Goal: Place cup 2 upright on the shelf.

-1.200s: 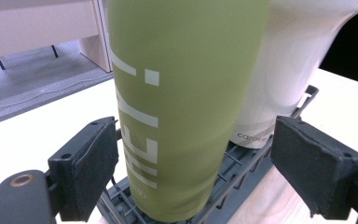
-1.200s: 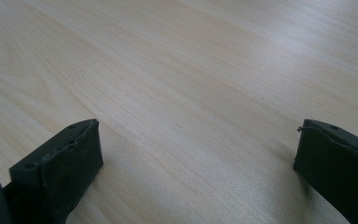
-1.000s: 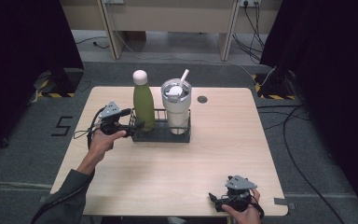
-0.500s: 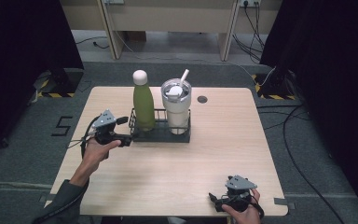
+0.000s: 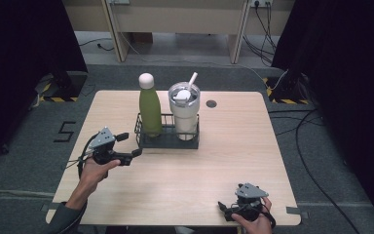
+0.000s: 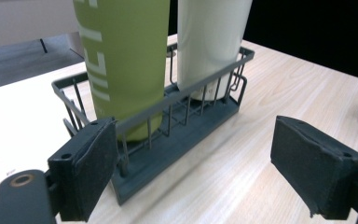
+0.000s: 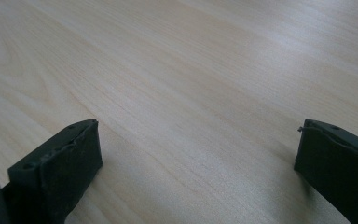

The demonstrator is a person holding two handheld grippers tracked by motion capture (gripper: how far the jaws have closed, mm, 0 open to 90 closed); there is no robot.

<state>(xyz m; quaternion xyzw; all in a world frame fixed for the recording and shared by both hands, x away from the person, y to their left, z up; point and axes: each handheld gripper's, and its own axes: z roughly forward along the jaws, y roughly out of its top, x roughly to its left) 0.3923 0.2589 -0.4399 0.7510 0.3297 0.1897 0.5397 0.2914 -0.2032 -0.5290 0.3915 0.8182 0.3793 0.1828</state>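
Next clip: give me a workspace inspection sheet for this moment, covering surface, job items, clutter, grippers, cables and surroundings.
Surface: light wood table, bare in front.
Job's things: green bottle and white tumbler with straw, upright in the dark wire rack.
Clutter: small dark disc near the far edge.
Grippers: left gripper open beside the rack; right gripper open, near the front edge.
Cables: several on the floor at right.
Surroundings: black curtains, wooden furniture behind.

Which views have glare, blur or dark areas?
High view: soft overall, black curtains at both sides, table evenly lit. Left gripper view: sheen on the wood behind the rack, bottle sharp. Right gripper view: pale sheen across the far wood, jaws slightly soft.
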